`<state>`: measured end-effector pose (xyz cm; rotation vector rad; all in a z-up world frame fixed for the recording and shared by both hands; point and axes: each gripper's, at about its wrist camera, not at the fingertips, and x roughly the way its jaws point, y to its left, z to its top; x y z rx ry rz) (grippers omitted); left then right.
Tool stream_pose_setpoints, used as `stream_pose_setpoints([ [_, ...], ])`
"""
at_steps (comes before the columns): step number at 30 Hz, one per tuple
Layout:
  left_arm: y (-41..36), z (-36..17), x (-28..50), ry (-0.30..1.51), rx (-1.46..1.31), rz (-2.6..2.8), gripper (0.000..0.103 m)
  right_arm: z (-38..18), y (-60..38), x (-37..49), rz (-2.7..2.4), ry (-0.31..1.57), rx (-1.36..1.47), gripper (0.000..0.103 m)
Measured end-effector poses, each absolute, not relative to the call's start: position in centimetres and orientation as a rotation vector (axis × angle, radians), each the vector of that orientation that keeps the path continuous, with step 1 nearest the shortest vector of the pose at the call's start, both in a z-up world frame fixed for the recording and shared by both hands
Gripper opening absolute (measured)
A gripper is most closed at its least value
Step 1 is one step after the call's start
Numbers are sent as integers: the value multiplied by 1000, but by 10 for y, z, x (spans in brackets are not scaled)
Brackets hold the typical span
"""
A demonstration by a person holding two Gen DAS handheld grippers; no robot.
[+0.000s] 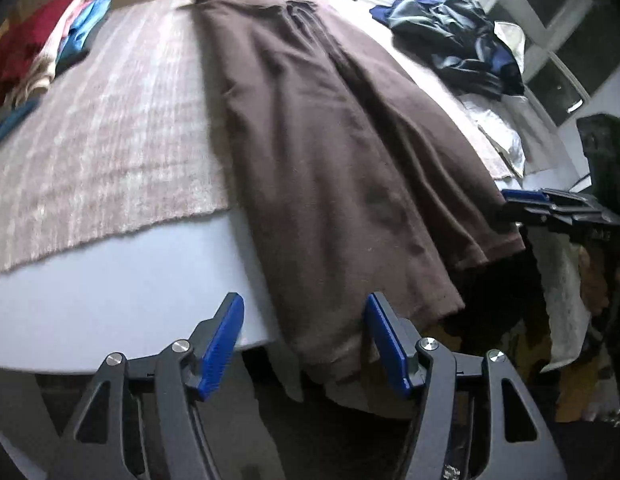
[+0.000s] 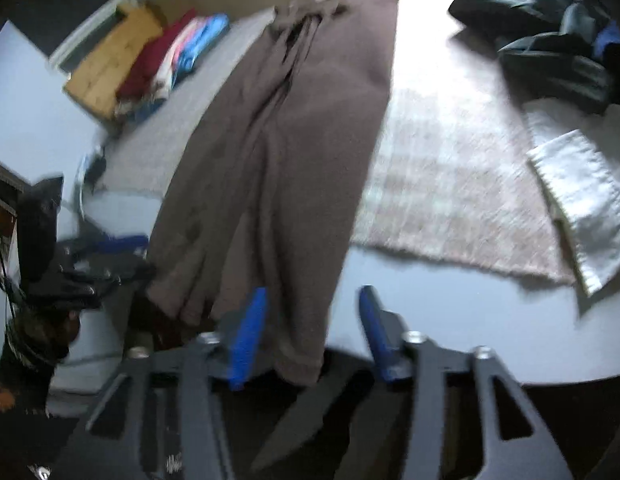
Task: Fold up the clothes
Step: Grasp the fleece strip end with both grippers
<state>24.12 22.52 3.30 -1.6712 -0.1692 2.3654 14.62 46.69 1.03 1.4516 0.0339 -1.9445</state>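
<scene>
One view alone shows the white cloth [image 2: 585, 204].

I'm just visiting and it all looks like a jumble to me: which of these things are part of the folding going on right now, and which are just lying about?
In the job:
- brown garment, laid out long, near end hanging over the table edge
- left gripper, open at that end
- right gripper, open there too

Lying about:
- folded pile, red, pink, blue
- dark heap of clothes
- pale woven mat
- white cloth
</scene>
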Motion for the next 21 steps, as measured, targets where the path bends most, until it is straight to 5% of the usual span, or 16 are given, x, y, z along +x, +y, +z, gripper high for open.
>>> stream_pose_setpoints([
  [2,235,32,241,-142,-1675,2338,58,2,464,145,-1905,30,1472,51],
  [6,246,33,238,-98,-1646,2325,34,-6,450,158,-1835,71,1408,51],
  [8,245,33,234,-128,-1646,2315,23,-4,442,164,-1835,120,1366,41],
  [9,243,33,232,-155,-1646,2307,18,-5,438,163,-1835,132,1362,27],
  [12,233,46,227,-278,-1605,2277,13,2,443,152,-1790,-3,1370,13],
  [21,186,166,157,-347,-1243,2374,12,99,458,80,-1742,-462,1145,12],
])
